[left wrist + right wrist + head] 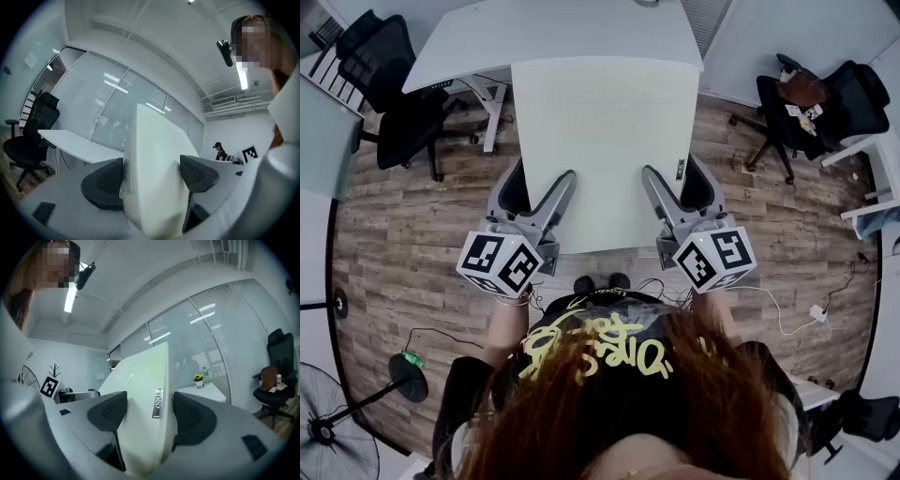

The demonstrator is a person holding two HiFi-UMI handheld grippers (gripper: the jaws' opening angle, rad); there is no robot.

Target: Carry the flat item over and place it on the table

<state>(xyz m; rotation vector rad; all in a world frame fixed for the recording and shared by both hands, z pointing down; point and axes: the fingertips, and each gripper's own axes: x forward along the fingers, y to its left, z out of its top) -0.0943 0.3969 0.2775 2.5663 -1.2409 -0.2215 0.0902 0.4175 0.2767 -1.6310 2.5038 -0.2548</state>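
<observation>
The flat item is a large white panel (pixel 605 150). I hold it in the air over the wood floor, in front of the person's body. My left gripper (pixel 534 194) is shut on its left side near the lower edge, and my right gripper (pixel 682 192) is shut on its right side. In the left gripper view the panel (pixel 154 150) rises between the two dark pads (pixel 105 185) of that gripper (pixel 152 180). The right gripper view shows the panel (pixel 140 380) clamped the same way by that gripper (pixel 150 418), with a small metal badge (pixel 158 403) on its edge. The white table (pixel 553 33) stands just beyond the panel's far edge.
Black office chairs stand at the left (pixel 394 84) and right (pixel 816 98) of the table. Another white desk (pixel 881 159) is at the far right. A floor fan (pixel 337 431) and a cable (pixel 787 319) lie on the floor nearby. A distant person (pixel 219 151) shows in the left gripper view.
</observation>
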